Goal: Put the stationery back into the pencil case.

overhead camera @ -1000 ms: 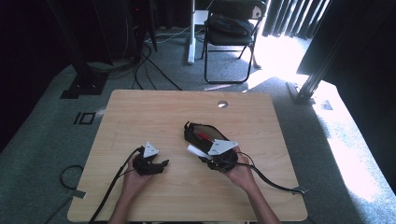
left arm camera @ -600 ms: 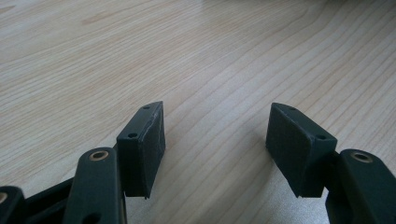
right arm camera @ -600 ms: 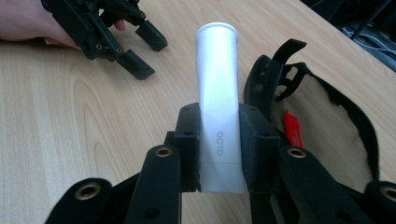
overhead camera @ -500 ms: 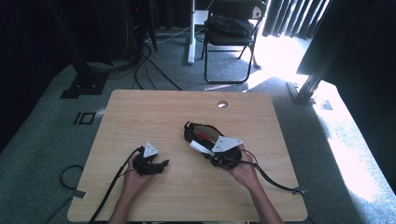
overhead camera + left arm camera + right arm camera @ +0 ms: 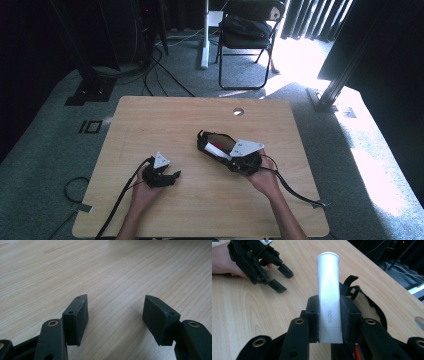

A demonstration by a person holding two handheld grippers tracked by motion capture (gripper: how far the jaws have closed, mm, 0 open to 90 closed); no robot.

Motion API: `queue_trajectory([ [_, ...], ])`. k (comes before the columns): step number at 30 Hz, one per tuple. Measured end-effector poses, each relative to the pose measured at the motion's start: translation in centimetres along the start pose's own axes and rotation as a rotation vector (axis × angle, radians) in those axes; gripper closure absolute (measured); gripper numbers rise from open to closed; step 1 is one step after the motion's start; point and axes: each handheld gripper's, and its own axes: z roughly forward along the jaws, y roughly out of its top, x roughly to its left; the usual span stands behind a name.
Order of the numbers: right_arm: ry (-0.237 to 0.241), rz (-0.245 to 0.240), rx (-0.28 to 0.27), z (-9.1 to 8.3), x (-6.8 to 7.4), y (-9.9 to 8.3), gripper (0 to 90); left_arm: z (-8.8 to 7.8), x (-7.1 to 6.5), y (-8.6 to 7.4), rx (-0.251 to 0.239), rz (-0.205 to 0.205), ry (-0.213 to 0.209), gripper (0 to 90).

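A white glue stick (image 5: 328, 290) marked "GLOO" stands between the pads of my right gripper (image 5: 329, 301), which is shut on it. In the high view the right gripper (image 5: 226, 152) holds the stick (image 5: 218, 149) just over an open black pencil case (image 5: 210, 141) with something red inside. The case (image 5: 375, 311) also lies behind the jaws in the right gripper view. My left gripper (image 5: 175, 175) rests on the wooden table (image 5: 150, 120) to the left, apart from the case. Its jaws (image 5: 115, 312) stand open over bare wood, and it appears as well in the right gripper view (image 5: 283, 280).
A round cable hole (image 5: 238, 111) sits near the table's far edge. Cables trail from both grippers off the near edge. On the floor beyond the table stand a folding chair (image 5: 245, 35) and dark stands with cables (image 5: 150, 75).
My right gripper has risen a little with the glue stick held in it, away from the case. The left gripper has stayed where it was.
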Motion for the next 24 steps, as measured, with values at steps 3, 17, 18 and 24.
queue_trajectory([
  [3, -0.011, 0.001, 0.000, -0.2, -0.3, 0.0, 71.1, 0.0, 0.0, 0.0, 0.000, 0.000, -0.001, 37.8],
  [17, -0.046, 0.024, 0.020, 0.1, -1.7, 0.0, 71.1, 0.0, 0.0, 0.0, 0.000, 0.000, 0.000, 37.8],
  [18, -0.045, 0.029, 0.019, 0.2, -1.9, -0.1, 71.1, 0.0, 0.0, 0.0, -0.001, -0.001, 0.000, 37.8],
  [24, -0.055, 0.057, 0.048, 0.7, -2.8, -0.8, 71.1, 0.0, 0.0, 0.0, -0.003, -0.002, 0.001, 37.8],
])
